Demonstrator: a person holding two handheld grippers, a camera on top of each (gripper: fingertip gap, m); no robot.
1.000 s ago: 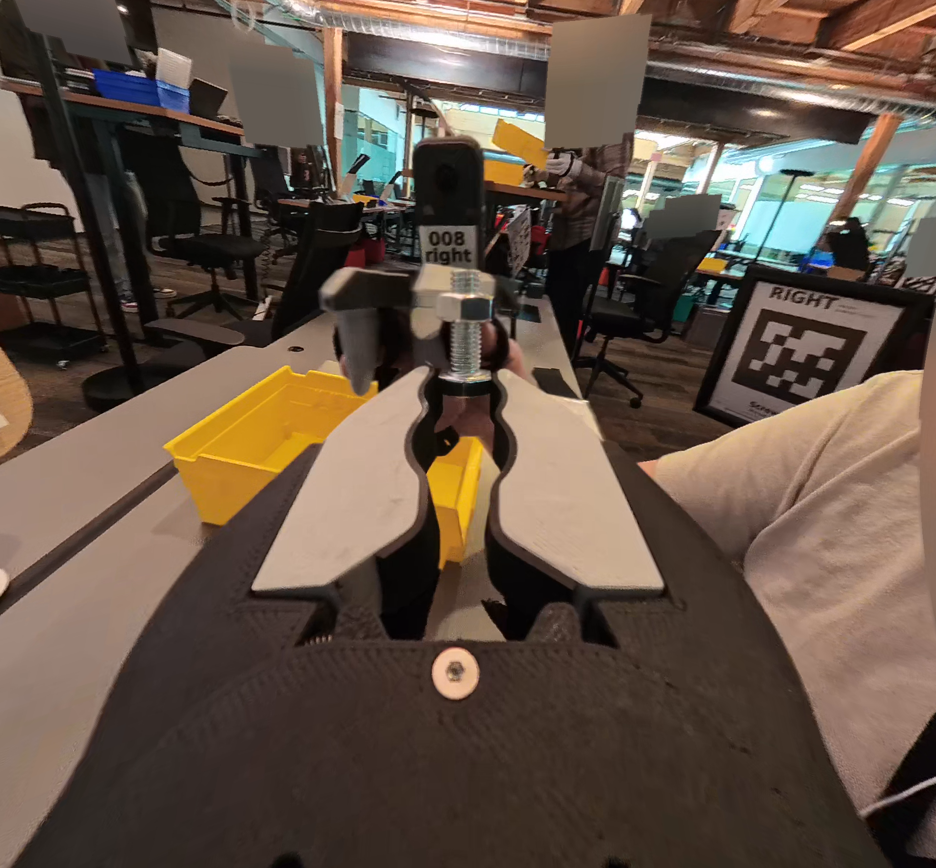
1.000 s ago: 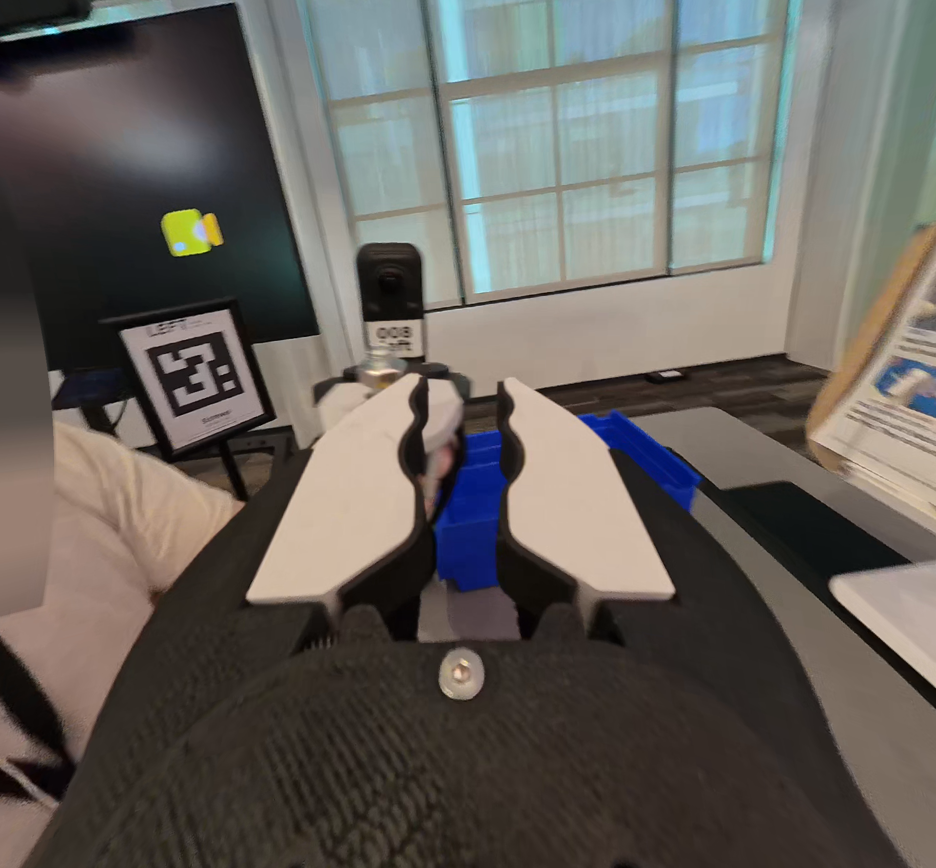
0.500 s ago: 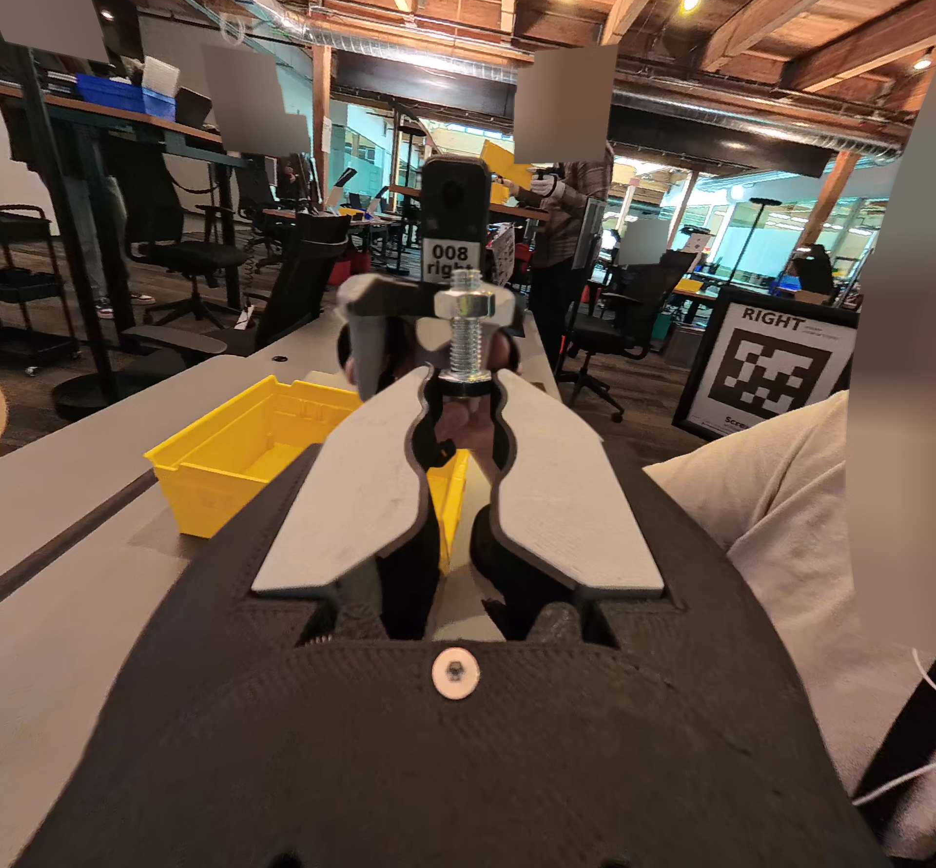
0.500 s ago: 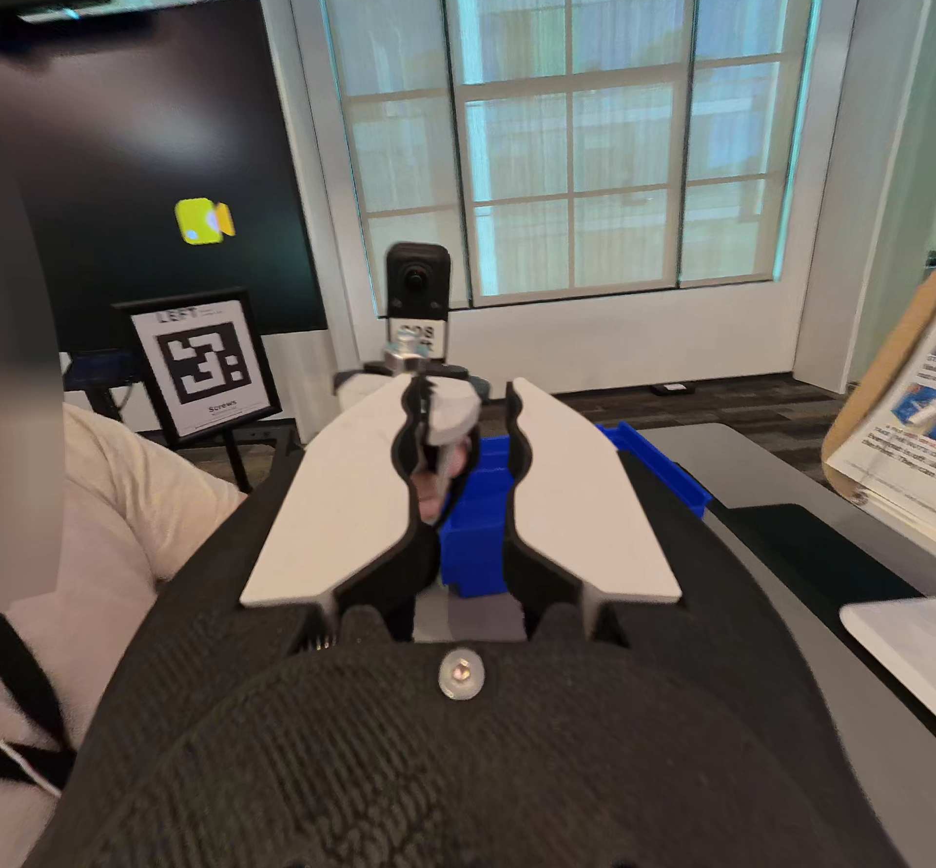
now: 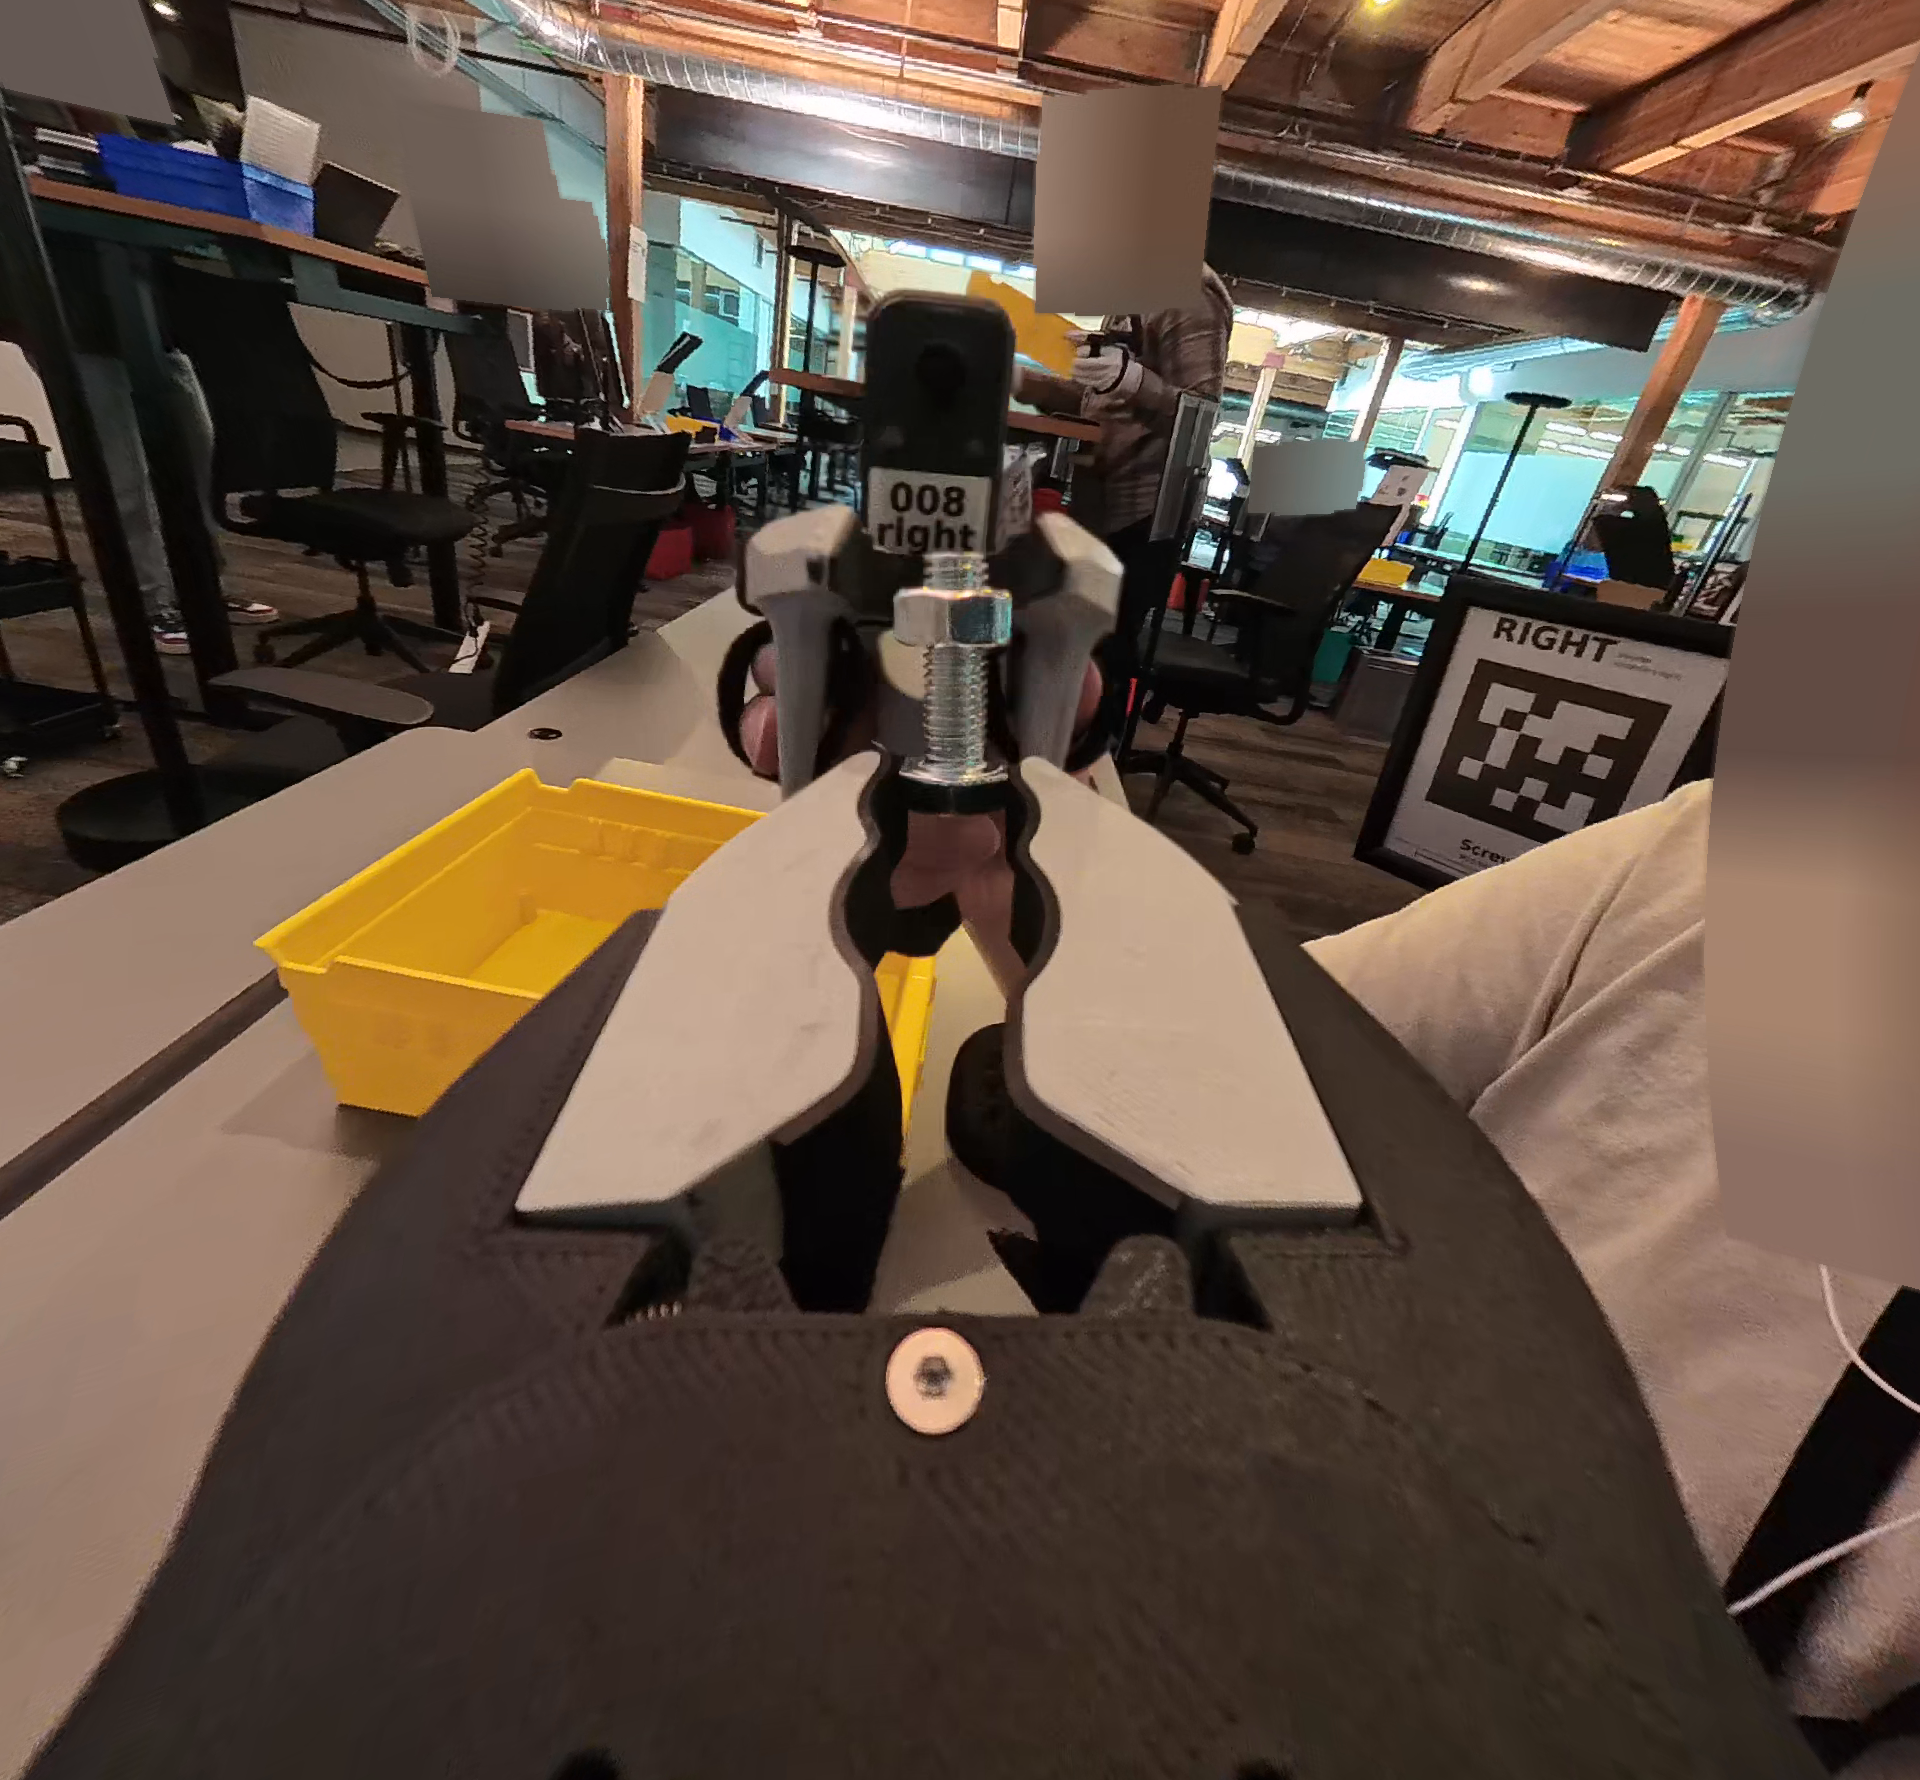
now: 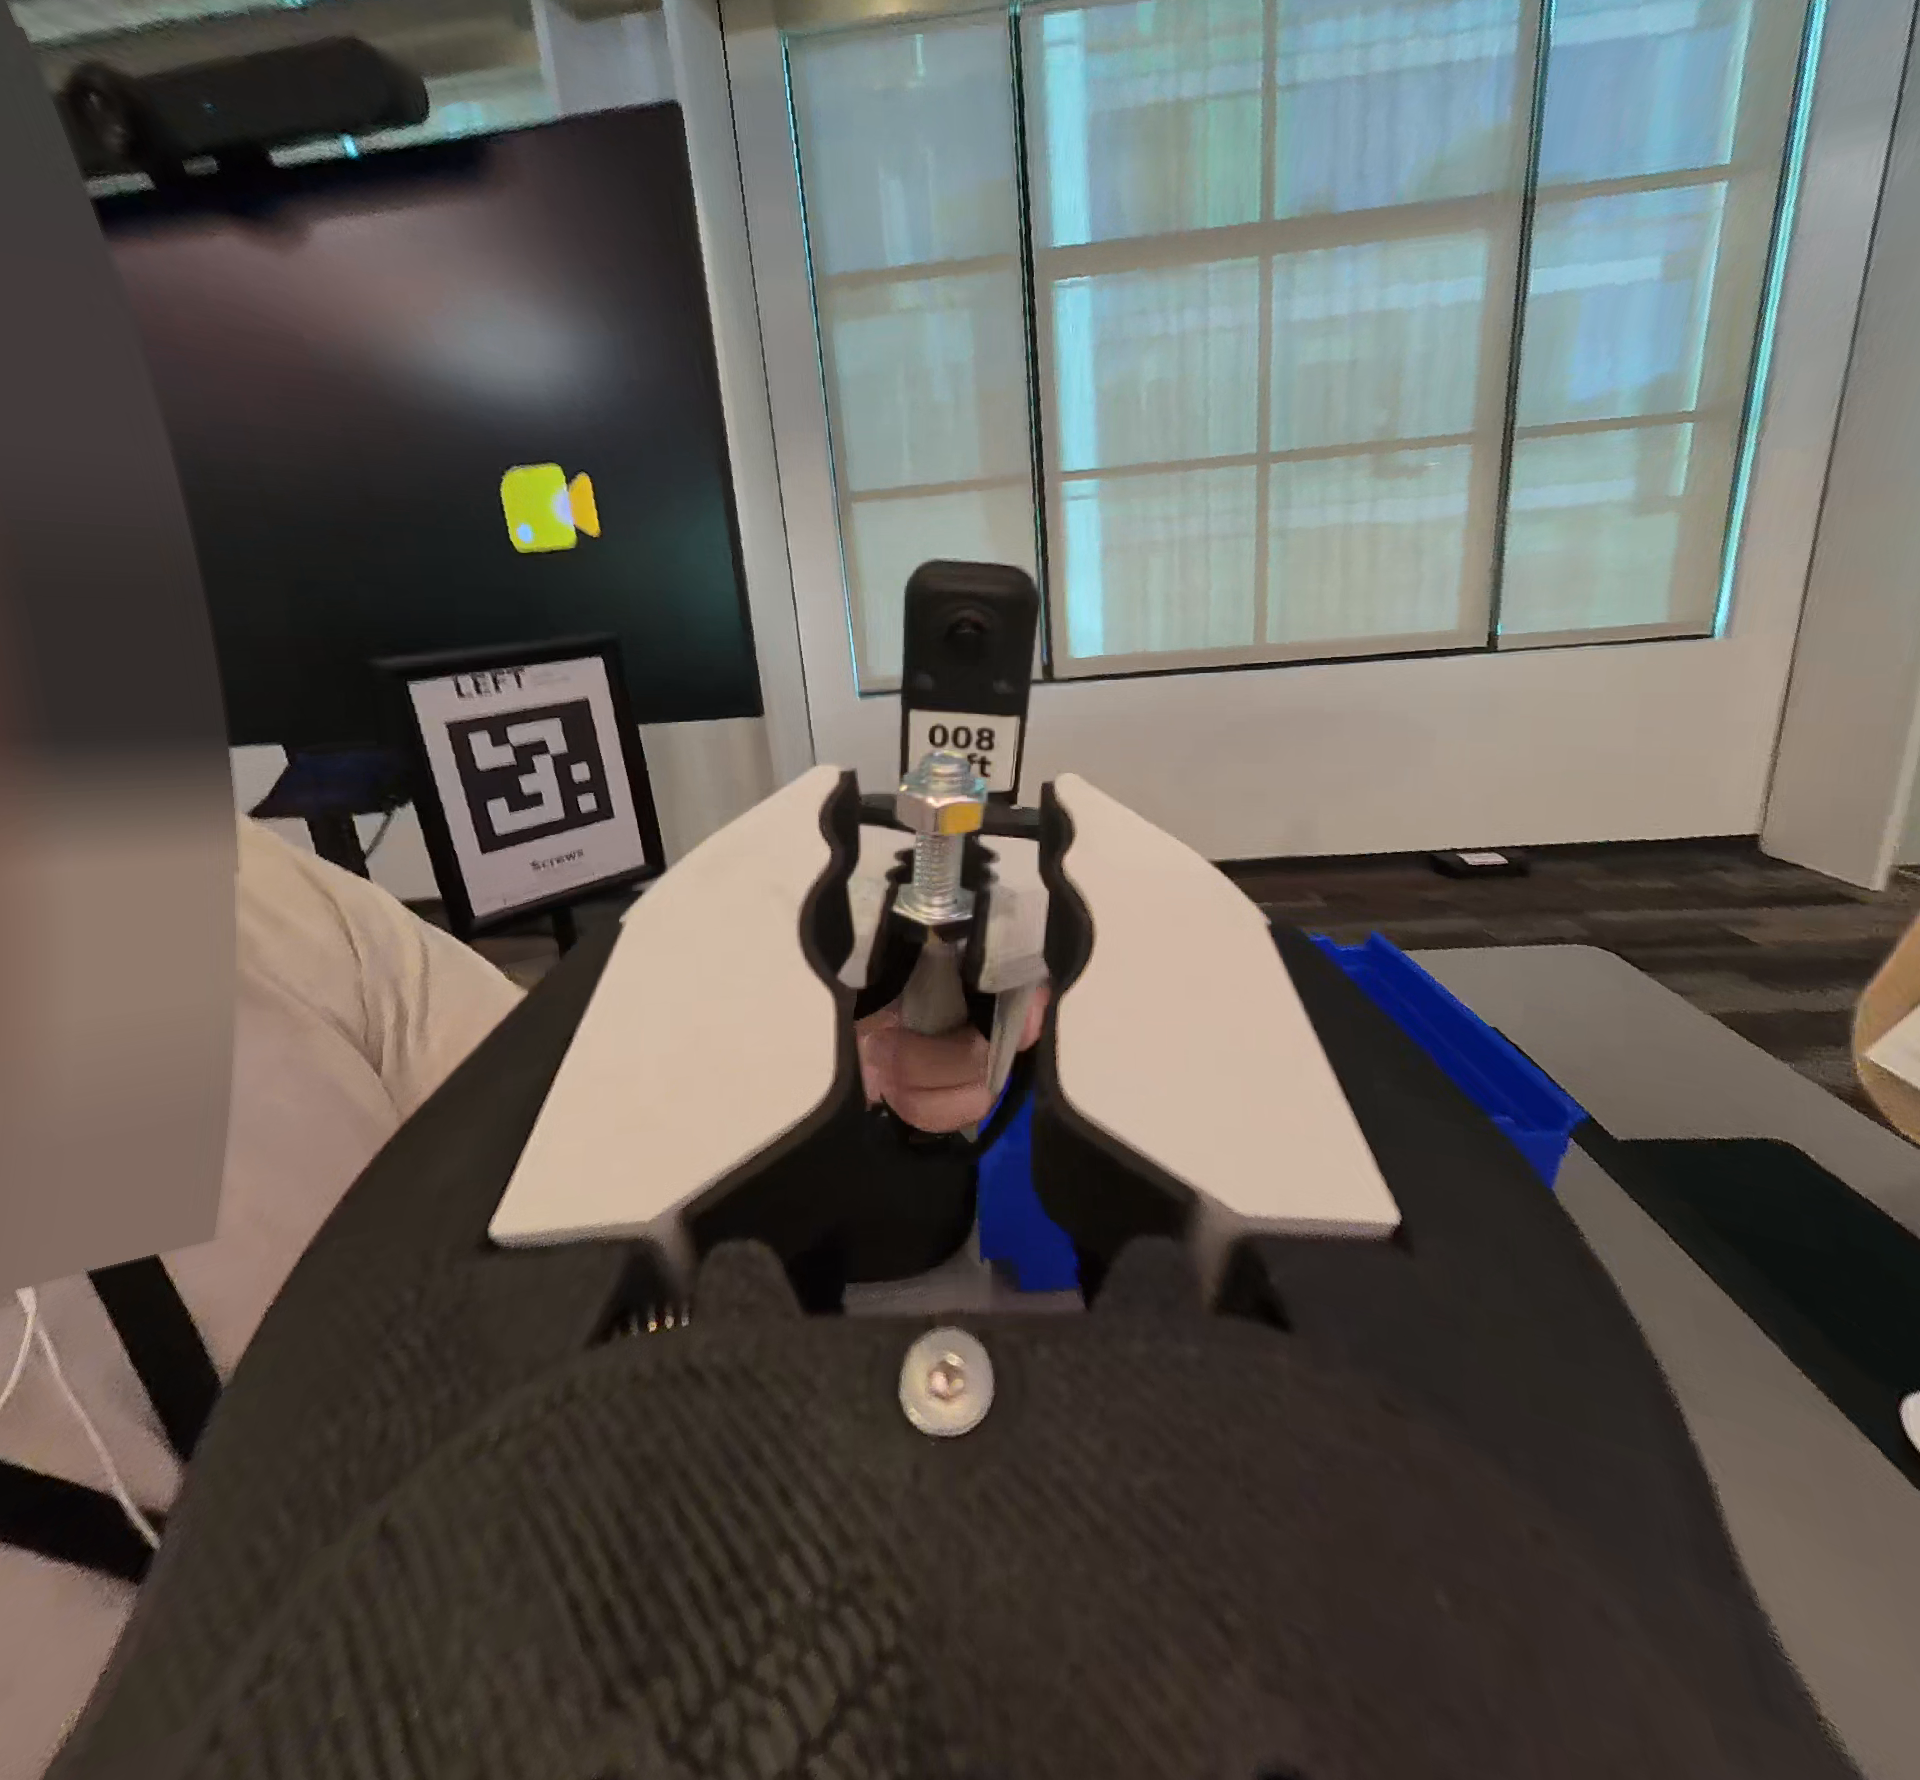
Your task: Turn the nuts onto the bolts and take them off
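A: What does the left hand-held gripper [image 5: 951, 785] hold?
B: Its fingertips are clamped on the head of an upright bolt [image 5: 951, 691], raised above the grey bench [image 5: 135, 1211]. A hex nut [image 5: 953, 615] sits on the thread near the top, with a short length of thread showing above it.

A: And the right hand-held gripper [image 6: 945, 831]?
B: Its jaws stand narrowly apart on either side of the nut [image 6: 940, 808], close to it; in the left wrist view its grey fingers [image 5: 792, 618] flank the nut with a gap on each side. Contact cannot be told.

A: What surrounds them?
B: A yellow bin [image 5: 499, 941] lies on the bench beside the left gripper; a blue bin [image 6: 1455, 1034] lies beside the right one. A framed marker board [image 5: 1538, 743] stands behind in the left wrist view, another [image 6: 525, 780] in the right wrist view. A cream sleeve [image 5: 1558, 1055] shows at the edge.
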